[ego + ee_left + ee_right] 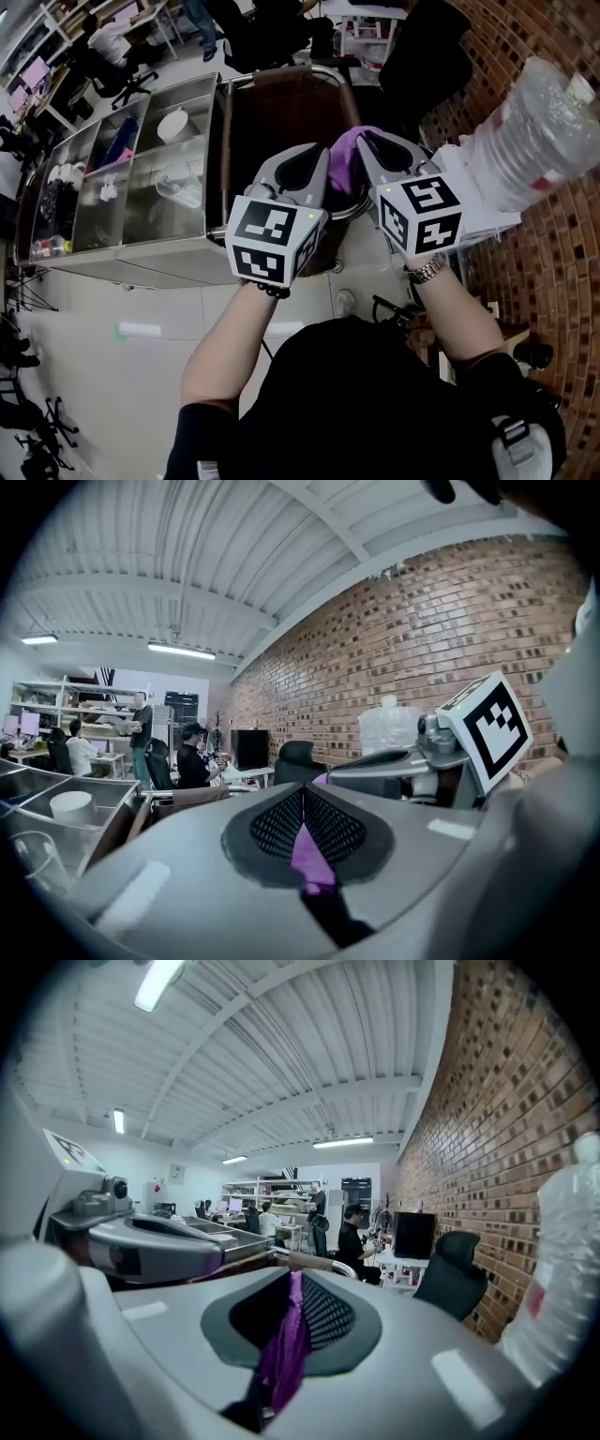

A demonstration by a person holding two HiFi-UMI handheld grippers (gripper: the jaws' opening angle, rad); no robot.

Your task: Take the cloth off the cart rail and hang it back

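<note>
Both grippers are raised side by side over the cart, with the purple cloth bunched between their tips. My left gripper is shut on the cloth; in the left gripper view a purple strip of cloth is pinched between the closed jaws of the left gripper. My right gripper is also shut on it, and the cloth hangs in folds out of the right gripper. The cart rail, a chrome tube, runs just below the grippers. Most of the cloth is hidden behind them.
The steel cart has open compartments holding a white bowl and small items, plus a dark brown bin. A large water bottle lies at the right against the brick wall. People sit at desks beyond.
</note>
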